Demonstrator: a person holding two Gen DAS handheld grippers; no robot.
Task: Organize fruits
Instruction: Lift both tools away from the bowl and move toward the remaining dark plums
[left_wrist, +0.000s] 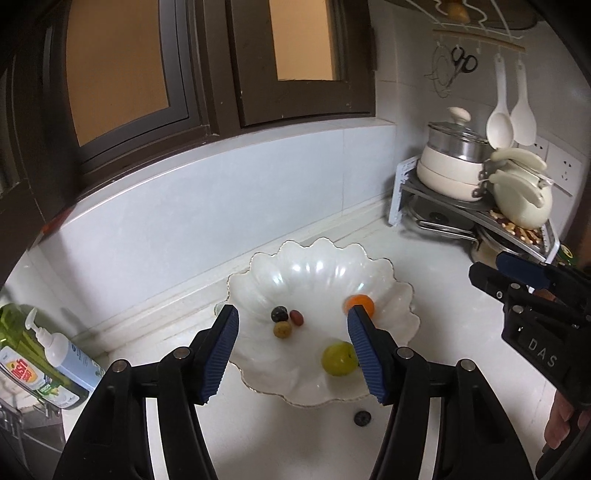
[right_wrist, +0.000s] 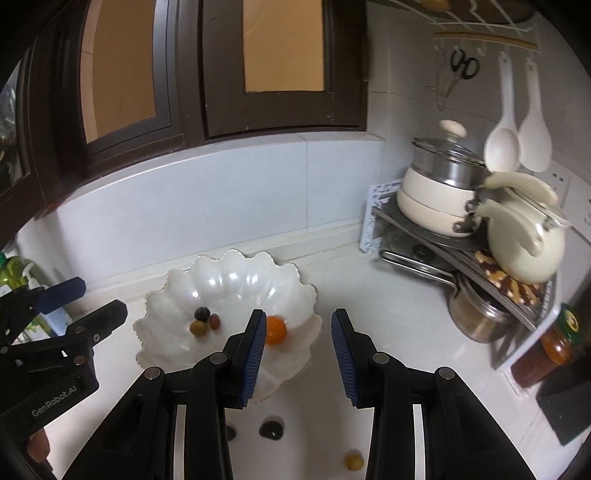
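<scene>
A white scalloped bowl (left_wrist: 314, 273) (right_wrist: 229, 284) stands on the counter by the wall. It holds an orange fruit (left_wrist: 364, 302) (right_wrist: 276, 329), a yellow-green fruit (left_wrist: 340, 358) and three small fruits: a dark one (left_wrist: 279, 314), a red-brown one (left_wrist: 296, 318) and a yellow-brown one (left_wrist: 282, 329). In front of the bowl a dark fruit (right_wrist: 271, 430) and a small yellow fruit (right_wrist: 354, 461) lie on the counter. My left gripper (left_wrist: 291, 310) hovers over the bowl, open and empty. My right gripper (right_wrist: 299, 314) hangs above the bowl's right rim, open with nothing between its pads.
A corner rack with cream pots (left_wrist: 461, 177) and a kettle (right_wrist: 524, 251) fills the back right. A jar (right_wrist: 554, 343) stands below the rack, and white spoons (right_wrist: 502, 147) hang above it. A green soap bottle (left_wrist: 33, 362) lies at the left, beside a sink edge.
</scene>
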